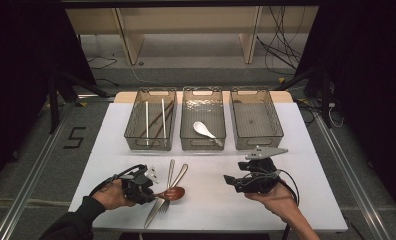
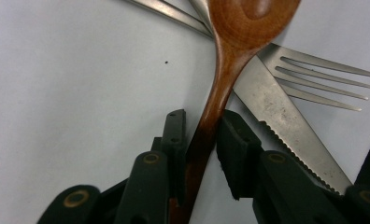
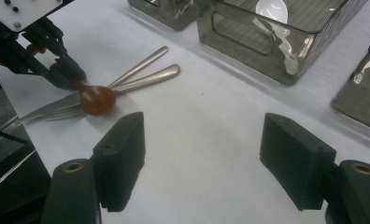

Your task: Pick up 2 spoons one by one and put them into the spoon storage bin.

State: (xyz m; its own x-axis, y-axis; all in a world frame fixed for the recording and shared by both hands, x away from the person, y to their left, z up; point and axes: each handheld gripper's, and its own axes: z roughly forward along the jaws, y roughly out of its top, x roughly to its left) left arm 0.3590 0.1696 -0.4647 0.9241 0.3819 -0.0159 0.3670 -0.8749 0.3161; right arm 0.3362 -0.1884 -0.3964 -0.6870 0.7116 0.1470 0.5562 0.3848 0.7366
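1. White tabletop (image 1: 211,210) under me, dark floor around it, three grey bins along the far edge.
2. Wooden spoon (image 1: 172,193) lies near the front left, bowl toward the middle of the table, handle pointing back into my left gripper (image 1: 145,192). Its long axis runs straight along the jaws, which stand either side of the handle (image 2: 206,126), narrowed onto it and touching or all but touching; I judge the grip just made.
3. The spoon's bowl rests on top of a knife (image 2: 286,130) and a fork (image 2: 323,77), so the lift should go straight up, I think, to avoid dragging them.
4. My left hand is the near one; my right gripper (image 1: 231,181) hangs well apart to the right, jaws wide, nothing between them.
5. Count: one wooden spoon, one knife, one fork, three bins. Left bin (image 1: 151,141) holds chopsticks, four as far as I can tell; middle bin (image 1: 202,142) one white spoon (image 1: 204,129); right bin (image 1: 258,140) looks bare.
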